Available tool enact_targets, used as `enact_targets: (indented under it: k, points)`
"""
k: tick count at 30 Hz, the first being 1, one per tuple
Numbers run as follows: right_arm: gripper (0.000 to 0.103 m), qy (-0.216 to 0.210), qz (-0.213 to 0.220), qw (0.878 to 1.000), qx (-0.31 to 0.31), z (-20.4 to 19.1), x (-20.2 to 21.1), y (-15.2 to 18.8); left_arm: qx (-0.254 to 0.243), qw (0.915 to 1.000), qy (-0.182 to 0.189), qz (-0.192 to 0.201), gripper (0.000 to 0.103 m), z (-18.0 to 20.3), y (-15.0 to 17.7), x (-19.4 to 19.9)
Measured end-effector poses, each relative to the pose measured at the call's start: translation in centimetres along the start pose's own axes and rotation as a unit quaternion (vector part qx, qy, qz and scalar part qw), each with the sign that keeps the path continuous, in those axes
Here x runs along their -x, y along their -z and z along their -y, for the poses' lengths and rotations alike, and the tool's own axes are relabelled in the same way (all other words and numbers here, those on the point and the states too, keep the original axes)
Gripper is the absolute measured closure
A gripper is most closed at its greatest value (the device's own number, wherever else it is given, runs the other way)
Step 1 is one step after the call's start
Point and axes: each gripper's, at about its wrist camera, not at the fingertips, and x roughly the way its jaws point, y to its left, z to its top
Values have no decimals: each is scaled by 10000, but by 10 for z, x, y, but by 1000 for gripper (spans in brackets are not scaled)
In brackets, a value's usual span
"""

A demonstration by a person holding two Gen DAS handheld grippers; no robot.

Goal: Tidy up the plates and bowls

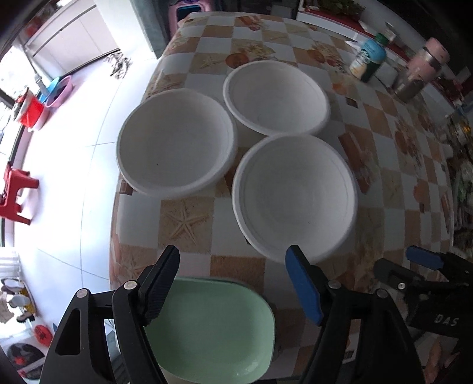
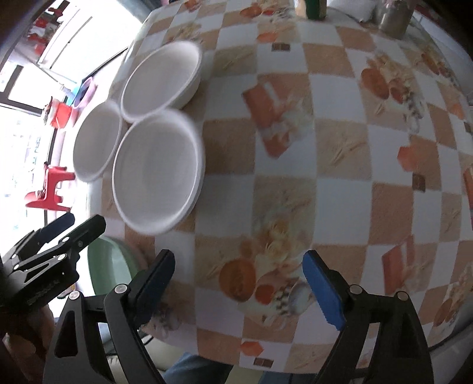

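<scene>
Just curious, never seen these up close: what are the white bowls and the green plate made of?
White bowls: probably pressed paper pulp or foam; matte, no shine, thick rolled rims. Green plate: likely melamine or glazed ceramic; smooth, with glossy highlights near its edge. Neither is certain by look alone.

Green plate: near edge cut by frame bottom, left part hidden behind left gripper finger; mostly hidden in right wrist view
Nearest white bowl: rim motion-blurred
Bottles at table's far end: cut by top edge
Jar labels: too blurred to read
</scene>
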Motion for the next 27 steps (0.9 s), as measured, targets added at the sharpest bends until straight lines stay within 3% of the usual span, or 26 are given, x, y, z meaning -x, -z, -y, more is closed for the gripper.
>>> enact_targets:
  k: [12, 21, 24, 26, 27]
  points:
    - [14, 55, 165, 9996, 240, -23, -12, -48, 284, 9993, 82, -233, 26, 1, -26, -32]
    - [14, 84, -37, 9992, 395, -41, -43, -76, 322, 9988, 71, -369, 27, 8, -38, -53]
    - [14, 106, -92, 9990, 425, -44, -51, -78, 319, 9985, 81, -442, 38, 10, -41, -59]
    - [17, 142, -93, 9989, 430, -46, -54, -78, 344, 9980, 120, -524, 57, 10, -41, -64]
    - [28, 128, -106, 9989, 435, -47, -55, -78, 342, 9977, 149, -565, 63, 11, -41, -66]
